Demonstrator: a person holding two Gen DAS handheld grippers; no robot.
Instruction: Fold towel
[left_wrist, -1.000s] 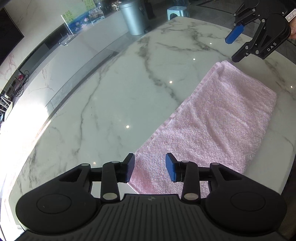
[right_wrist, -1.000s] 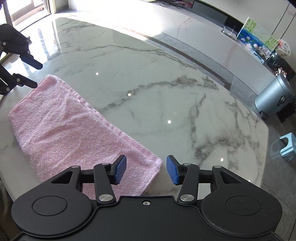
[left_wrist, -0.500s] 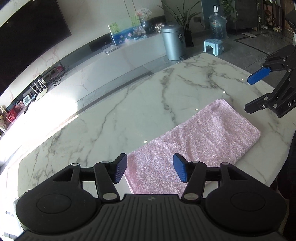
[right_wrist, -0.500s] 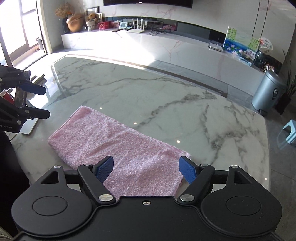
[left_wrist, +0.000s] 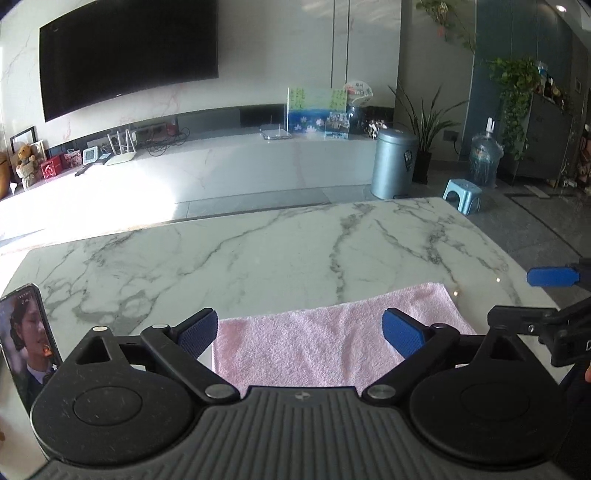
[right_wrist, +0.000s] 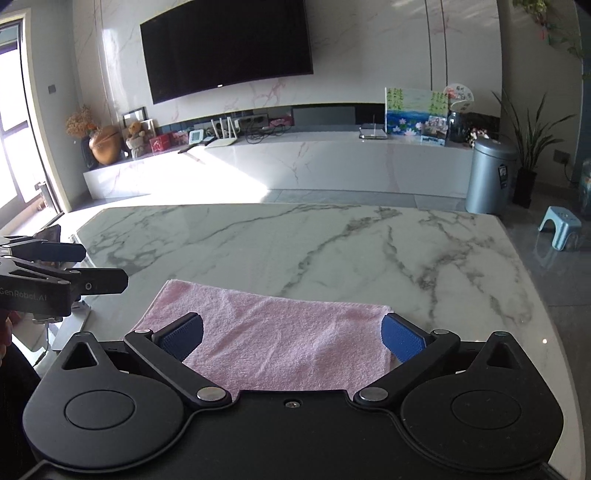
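A pink towel (left_wrist: 314, 343) lies flat as a folded strip near the front edge of the marble table (left_wrist: 295, 251). My left gripper (left_wrist: 300, 334) hovers over the towel's left end, its jaws opening wide with no cloth pinched between the blue pads. In the right wrist view, the right gripper (right_wrist: 291, 336) hangs above the towel (right_wrist: 280, 325), jaws also opening and gripping nothing. Each gripper shows in the other's view: the right gripper (left_wrist: 535, 299) at the right edge, the left gripper (right_wrist: 105, 266) at the left edge, both off the towel's ends.
A phone (left_wrist: 29, 339) with a lit screen stands propped at the table's left front corner. Beyond the table's far edge are a grey bin (left_wrist: 393, 164), a blue stool (left_wrist: 463, 194) and a long white TV bench (right_wrist: 295, 162).
Both grippers pulled back from the towel, rolled level and tipped up, so the room now shows. Both jaws spread much wider. The towel stayed flat on the table.
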